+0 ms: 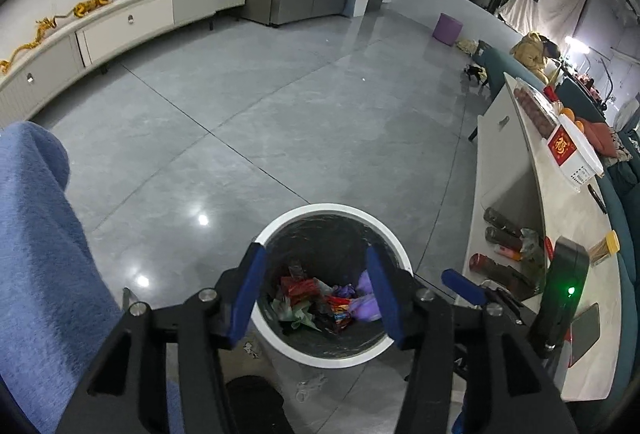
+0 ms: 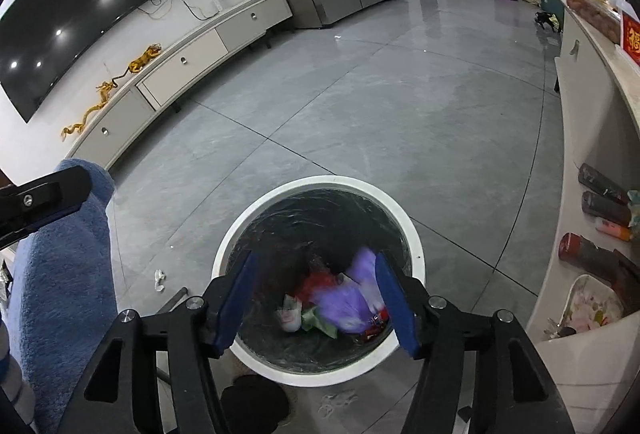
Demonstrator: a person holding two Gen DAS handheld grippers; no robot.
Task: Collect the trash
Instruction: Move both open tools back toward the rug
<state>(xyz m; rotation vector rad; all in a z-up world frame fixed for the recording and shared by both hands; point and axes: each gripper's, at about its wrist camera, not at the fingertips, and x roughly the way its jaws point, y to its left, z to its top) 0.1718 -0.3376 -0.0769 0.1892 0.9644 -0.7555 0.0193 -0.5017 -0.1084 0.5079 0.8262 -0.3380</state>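
Nearest the lens in the left wrist view, the left tool (image 1: 316, 288) fills the lower middle of the frame, its blue pads apart with nothing pinched between them. Beyond its tips stands the white trash bin (image 1: 394, 248), round, lined with a dark bag. At the bottom of the bin lies the trash (image 1: 320, 304): red and green wrappers and a crumpled purple piece (image 1: 366, 304) at the right side of the pile.

In the right wrist view the right tool (image 2: 316, 300) likewise sits at lower centre above the same bin (image 2: 320, 183), pads spread wide and gripping nothing. The purple piece (image 2: 352, 302) shows blurred between the pads; whether it is falling or lying on the heap cannot be told.

A blue fleecy sleeve (image 1: 36, 234) covers the left edge of both views. Small white scraps (image 2: 160, 280) lie on the grey tiled floor (image 1: 280, 106) to the left of the bin. Along the right edge runs a pale desk (image 1: 560, 202) carrying dark bottles (image 1: 502, 222) and a red box (image 1: 562, 148).
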